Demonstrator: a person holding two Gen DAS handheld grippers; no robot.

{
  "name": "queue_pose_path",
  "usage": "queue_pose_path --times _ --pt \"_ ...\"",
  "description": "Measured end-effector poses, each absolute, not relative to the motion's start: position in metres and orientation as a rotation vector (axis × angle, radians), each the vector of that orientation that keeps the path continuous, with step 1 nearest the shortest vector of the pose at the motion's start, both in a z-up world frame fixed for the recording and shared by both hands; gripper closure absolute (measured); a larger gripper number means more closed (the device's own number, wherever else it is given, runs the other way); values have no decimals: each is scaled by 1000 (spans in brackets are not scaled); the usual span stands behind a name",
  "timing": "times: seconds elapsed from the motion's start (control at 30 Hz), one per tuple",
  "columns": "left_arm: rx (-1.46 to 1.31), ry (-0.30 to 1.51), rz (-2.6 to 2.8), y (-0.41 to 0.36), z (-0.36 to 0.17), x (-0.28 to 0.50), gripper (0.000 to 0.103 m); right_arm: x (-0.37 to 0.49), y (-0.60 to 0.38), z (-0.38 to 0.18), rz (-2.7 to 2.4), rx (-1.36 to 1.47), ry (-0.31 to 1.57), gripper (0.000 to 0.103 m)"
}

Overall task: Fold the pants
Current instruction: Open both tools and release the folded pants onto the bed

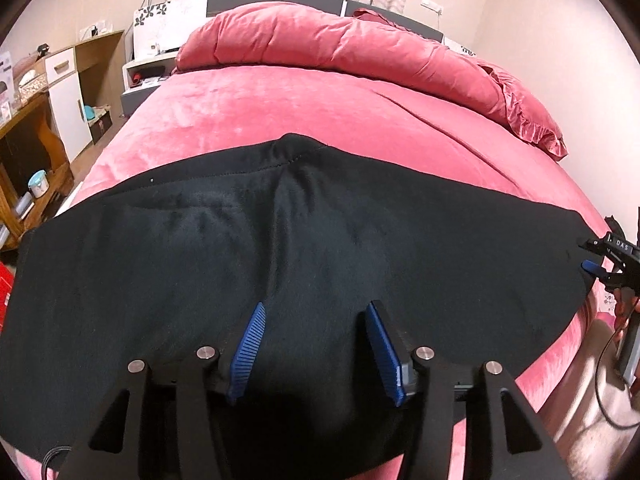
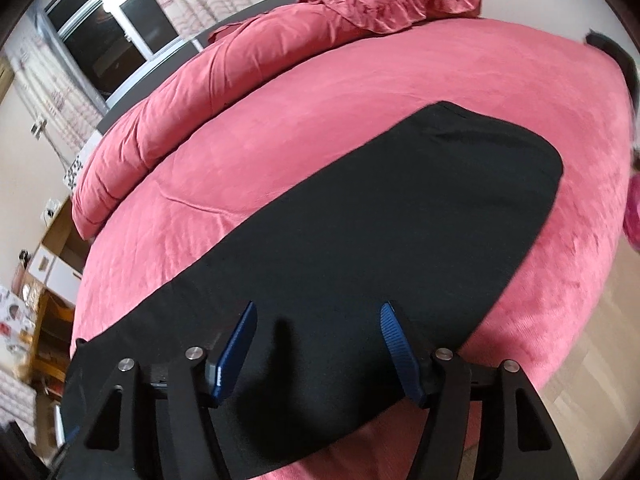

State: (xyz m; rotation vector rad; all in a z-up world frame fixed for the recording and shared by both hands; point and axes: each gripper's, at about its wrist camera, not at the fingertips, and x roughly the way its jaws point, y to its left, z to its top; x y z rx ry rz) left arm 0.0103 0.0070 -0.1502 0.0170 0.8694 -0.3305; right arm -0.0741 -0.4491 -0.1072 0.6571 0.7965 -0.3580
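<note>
The black pants (image 1: 320, 240) lie flat across the near part of the pink bed (image 1: 280, 108), already looking doubled leg over leg, with the seat seam peaking toward the headboard and one long end stretching away in the right wrist view. Our left gripper (image 1: 316, 312) is poised over the near edge around the middle, jaws spread wide and holding nothing; our right gripper (image 2: 318, 312) sits the same way over the cloth near the other end, jaws apart and empty. The risk we see is pinching only the top layer, so the lower leg stays behind and the fold skews; the soft fleece sheet (plush, probably grippy) may also drag the fabric and bunch it, or get caught in a pinch. Beyond the pants, the rolled duvet (image 1: 340, 48) and ruffled pillow (image 1: 520, 108) sit well apart at the head, and the wooden shelves (image 1: 28, 152) stand off to the left. Nothing lies on the pants or blocks the way.
</note>
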Motion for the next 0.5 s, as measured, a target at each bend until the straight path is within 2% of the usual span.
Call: queue_pose_path --times 0.37,0.43,0.5 --pt "-32 852 -342 18 -147 5 50 -109 -464 -96 -462 719 740 36" --pt "-54 842 -346 22 -144 5 49 -115 -475 -96 -502 745 730 29" --pt "-73 839 -340 25 -144 5 49 -120 -487 -98 -542 772 731 26"
